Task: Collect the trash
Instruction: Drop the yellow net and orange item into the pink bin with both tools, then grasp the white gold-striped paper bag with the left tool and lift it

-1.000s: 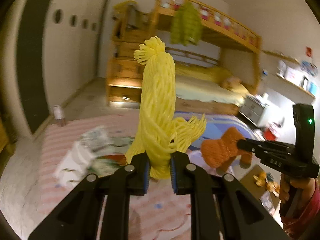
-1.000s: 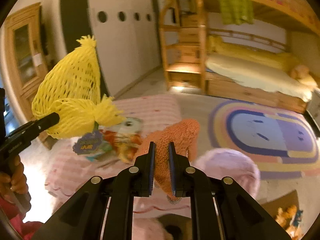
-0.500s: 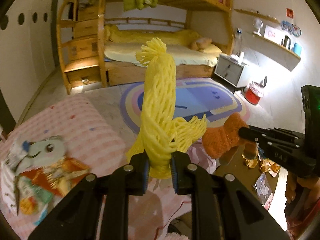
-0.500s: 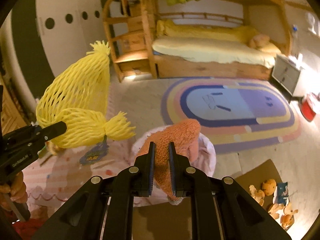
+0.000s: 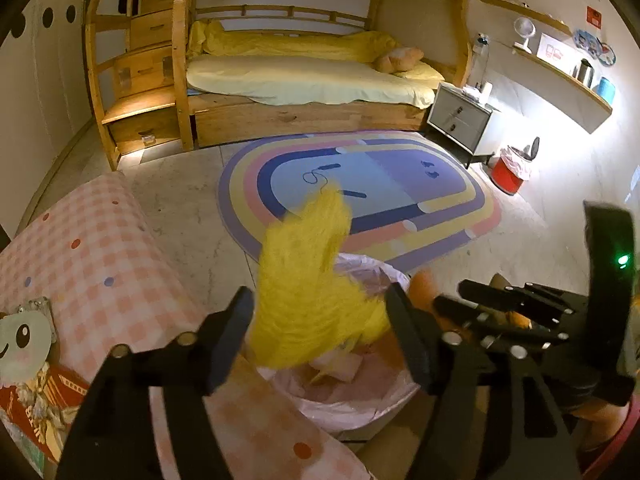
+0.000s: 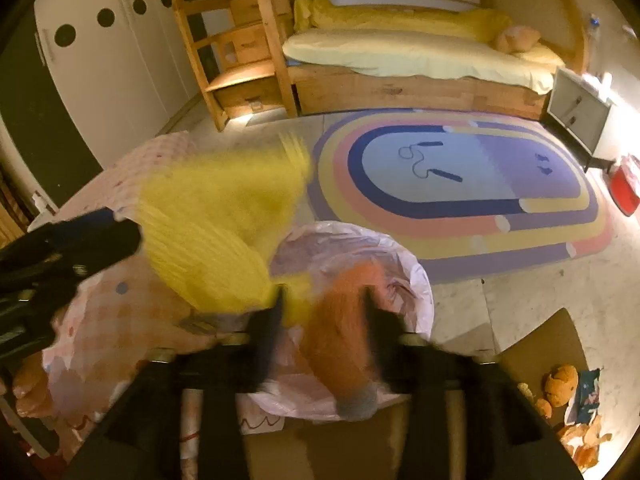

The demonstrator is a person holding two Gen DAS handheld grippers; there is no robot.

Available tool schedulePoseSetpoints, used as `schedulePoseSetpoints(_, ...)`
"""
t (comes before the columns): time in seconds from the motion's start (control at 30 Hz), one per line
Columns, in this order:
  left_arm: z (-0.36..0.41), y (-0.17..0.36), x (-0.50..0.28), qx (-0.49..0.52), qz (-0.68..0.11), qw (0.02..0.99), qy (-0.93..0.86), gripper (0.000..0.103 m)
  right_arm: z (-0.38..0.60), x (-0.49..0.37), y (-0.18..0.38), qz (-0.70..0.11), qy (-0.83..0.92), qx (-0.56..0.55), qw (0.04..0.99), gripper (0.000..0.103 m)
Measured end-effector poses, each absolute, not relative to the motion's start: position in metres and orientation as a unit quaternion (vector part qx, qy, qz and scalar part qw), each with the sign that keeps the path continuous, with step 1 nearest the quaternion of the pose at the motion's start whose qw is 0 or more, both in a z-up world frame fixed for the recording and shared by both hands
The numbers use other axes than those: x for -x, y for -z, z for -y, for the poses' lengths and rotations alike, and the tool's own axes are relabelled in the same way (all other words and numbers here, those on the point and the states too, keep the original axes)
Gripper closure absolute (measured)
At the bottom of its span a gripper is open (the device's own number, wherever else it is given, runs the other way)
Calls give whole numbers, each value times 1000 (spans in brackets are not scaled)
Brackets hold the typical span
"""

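Since the earlier frames both grippers have swung away from the pink checked table and down over the waste bin lined with a pale pink plastic bag [image 5: 352,404], and their jaws, then clamped on the netting, have just been opening. The left gripper [image 5: 320,336] now has its fingers [image 5: 228,340] spread wide; the yellow foam fruit net [image 5: 308,292], blurred by motion, sits loose between them with a gap to each pad, its frayed top reaching up past the fingertips and its lower end over the bin's mouth. The right gripper [image 6: 320,320] is likewise parted, and the blurred orange foam net [image 6: 344,320] lies between its fingers [image 6: 268,324] without being pinched, directly over the bag's opening. In the right wrist view the yellow net is up and to the left of those fingers, touching the left one. Beyond both sets of fingertips lie the oval rainbow-striped rug [image 6: 460,200] and the wooden bunk bed with yellow bedding [image 5: 304,76]. Left of the left fingers, the pink checked tablecloth [image 5: 92,264] carries printed wrappers [image 5: 36,380]
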State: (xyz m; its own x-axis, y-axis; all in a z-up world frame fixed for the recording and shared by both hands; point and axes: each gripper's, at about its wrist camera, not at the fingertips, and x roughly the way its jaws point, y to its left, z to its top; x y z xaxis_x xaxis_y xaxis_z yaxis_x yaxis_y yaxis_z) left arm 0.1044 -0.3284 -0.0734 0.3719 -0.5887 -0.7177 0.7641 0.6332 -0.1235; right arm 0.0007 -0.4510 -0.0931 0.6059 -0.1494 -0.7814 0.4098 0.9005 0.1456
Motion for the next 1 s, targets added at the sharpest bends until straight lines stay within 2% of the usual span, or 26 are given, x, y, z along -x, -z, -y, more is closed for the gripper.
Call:
schedulePoseSetpoints(0.1,320,68,-106,-112,-372,829,402,29,452,2,89,-408,165,-156,884,45)
schedulePoseSetpoints(0.43,272,44,-93,-92,-368,849,369,27,431,33,55,-382,157,-166,896,45)
schedulePoseSetpoints(0.77,191,20,-74,-76,-361,872,322,24,347,35,22,-370,87,-123,917,45)
schedulePoseSetpoints(1.0,107,20,-73,-56,-357,896,258,23,286,12,12,-380,26,-83,921,45)
